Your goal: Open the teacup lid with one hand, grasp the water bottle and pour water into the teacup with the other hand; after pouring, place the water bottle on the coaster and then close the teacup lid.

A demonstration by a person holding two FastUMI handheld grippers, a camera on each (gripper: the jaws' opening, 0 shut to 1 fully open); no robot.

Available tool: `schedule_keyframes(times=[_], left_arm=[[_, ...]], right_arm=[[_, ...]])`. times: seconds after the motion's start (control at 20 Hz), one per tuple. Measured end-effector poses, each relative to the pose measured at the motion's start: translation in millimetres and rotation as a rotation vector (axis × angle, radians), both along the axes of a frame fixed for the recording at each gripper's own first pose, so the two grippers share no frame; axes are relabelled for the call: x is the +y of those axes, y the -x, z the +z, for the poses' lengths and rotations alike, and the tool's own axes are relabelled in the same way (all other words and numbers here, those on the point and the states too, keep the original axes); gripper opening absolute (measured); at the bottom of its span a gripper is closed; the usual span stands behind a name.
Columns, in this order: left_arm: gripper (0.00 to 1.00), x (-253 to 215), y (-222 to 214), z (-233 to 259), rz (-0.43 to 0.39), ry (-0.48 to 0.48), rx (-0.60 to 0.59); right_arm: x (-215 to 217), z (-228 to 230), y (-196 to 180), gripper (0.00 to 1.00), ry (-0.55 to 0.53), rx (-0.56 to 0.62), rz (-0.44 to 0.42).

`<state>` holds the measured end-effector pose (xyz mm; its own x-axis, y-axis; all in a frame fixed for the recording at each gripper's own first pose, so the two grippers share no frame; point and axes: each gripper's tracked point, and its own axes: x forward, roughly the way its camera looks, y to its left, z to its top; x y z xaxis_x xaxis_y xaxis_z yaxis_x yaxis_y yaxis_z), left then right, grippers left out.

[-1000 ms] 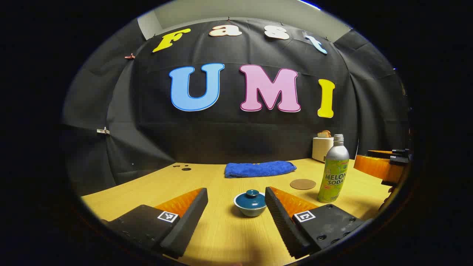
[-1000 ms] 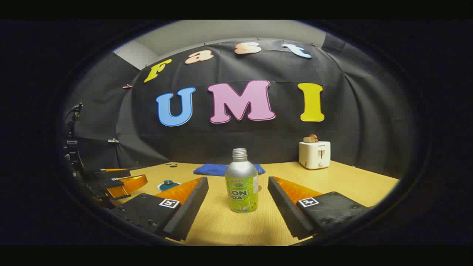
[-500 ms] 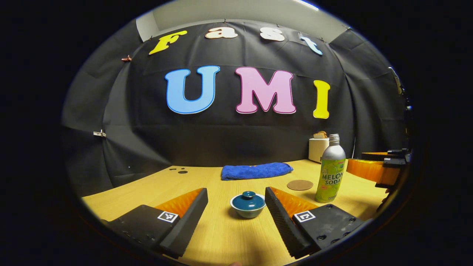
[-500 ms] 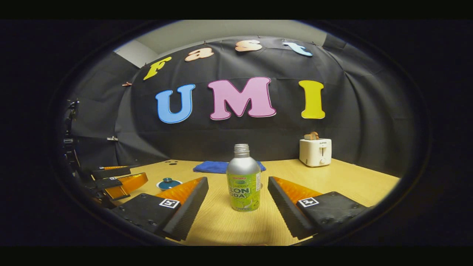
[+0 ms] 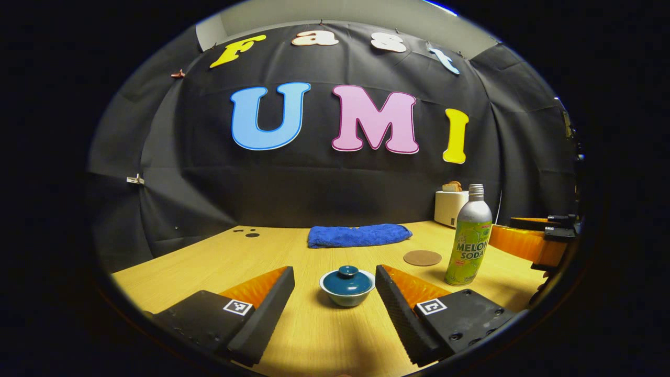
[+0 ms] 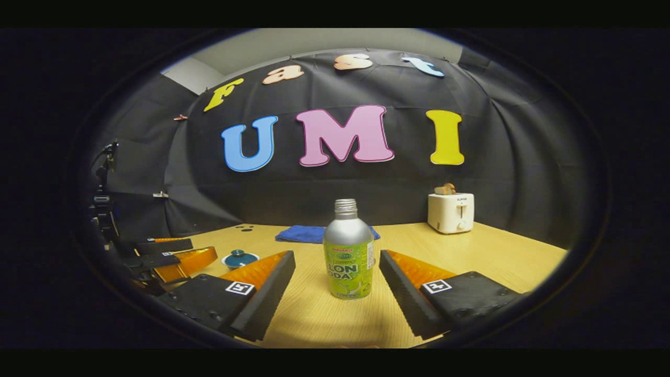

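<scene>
partly hidden coaster (image 6: 369,266) behind water bottle (image 6: 348,251) — lid (image 5: 347,277) on teacup (image 5: 347,296).

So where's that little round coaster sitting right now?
In the left gripper view the coaster lies flat on the table, right of centre, between the blue towel and the bottle.

Left gripper (image 5: 335,285) level, low over the surface, jaws spread wide, nothing between the fingers touching them; its own fingers at 7 and 5 o'clock in the left gripper view. Right gripper (image 6: 337,283) same pose, jaws wide apart, gripping nothing, also seen at 3 o'clock (image 5: 534,242) in the left gripper view.
</scene>
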<state>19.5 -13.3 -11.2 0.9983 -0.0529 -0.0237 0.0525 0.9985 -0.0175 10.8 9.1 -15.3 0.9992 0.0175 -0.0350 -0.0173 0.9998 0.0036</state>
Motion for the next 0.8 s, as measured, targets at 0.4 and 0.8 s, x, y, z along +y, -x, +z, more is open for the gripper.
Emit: schedule_keyframes(times=[0.4, 0.8], left_arm=[[0.92, -9, -48, -9, -0.046, -0.028, 0.054], [0.72, -31, -81, -20, -0.097, -0.066, 0.128]], right_arm=[[-6, -11, -4, 1.00, -0.027, 0.040, -0.005], [-13, -13, -13, 1.00, -0.053, 0.048, 0.001]])
